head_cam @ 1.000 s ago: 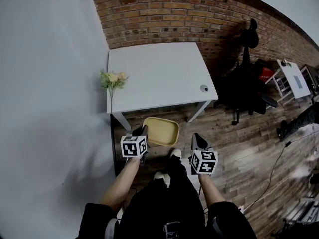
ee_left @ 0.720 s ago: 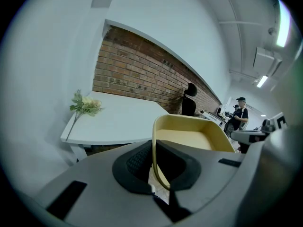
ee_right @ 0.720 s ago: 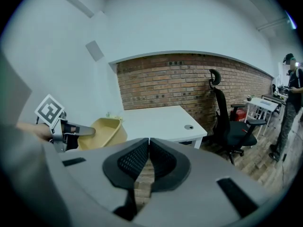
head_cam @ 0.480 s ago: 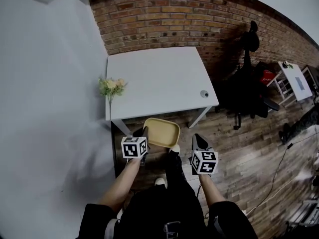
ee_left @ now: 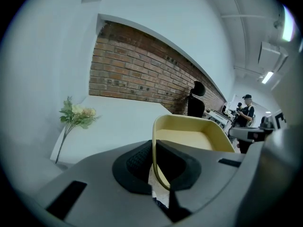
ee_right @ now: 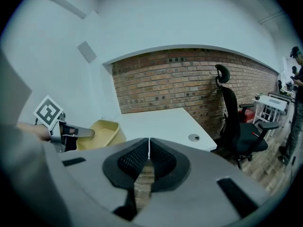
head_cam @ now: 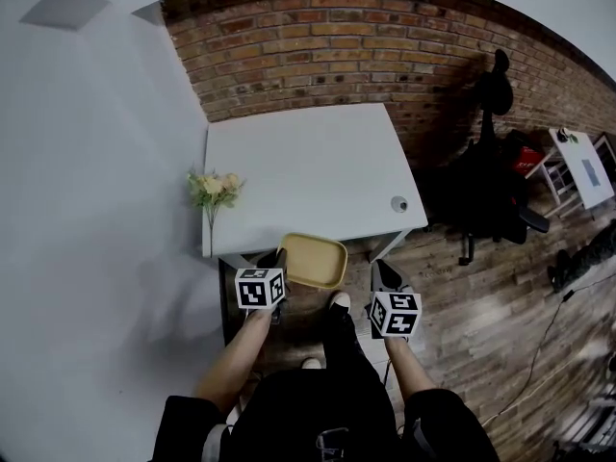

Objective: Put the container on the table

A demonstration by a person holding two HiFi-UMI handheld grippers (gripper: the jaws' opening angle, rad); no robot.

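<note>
A shallow yellow container point(head_cam: 312, 260) hangs in the air just in front of the near edge of the white table point(head_cam: 298, 166). My left gripper point(head_cam: 275, 263) is shut on the container's left rim point(ee_left: 154, 145), and the tray's inside point(ee_left: 189, 138) looks bare. My right gripper point(head_cam: 381, 275) is to the right of the container, shut with nothing between its jaws point(ee_right: 149, 162). From the right gripper view the container point(ee_right: 99, 132) shows at the left, held by the other gripper.
A bunch of pale flowers point(head_cam: 216, 187) stands at the table's left edge. A small round grommet point(head_cam: 397, 203) sits near its right front corner. A black office chair point(head_cam: 486, 186) stands to the right, brick wall behind. A person point(ee_left: 246, 115) stands far off.
The table has come closer in the head view, and the container held by the left gripper now reaches the table's near edge. Both grippers keep their grip states.
</note>
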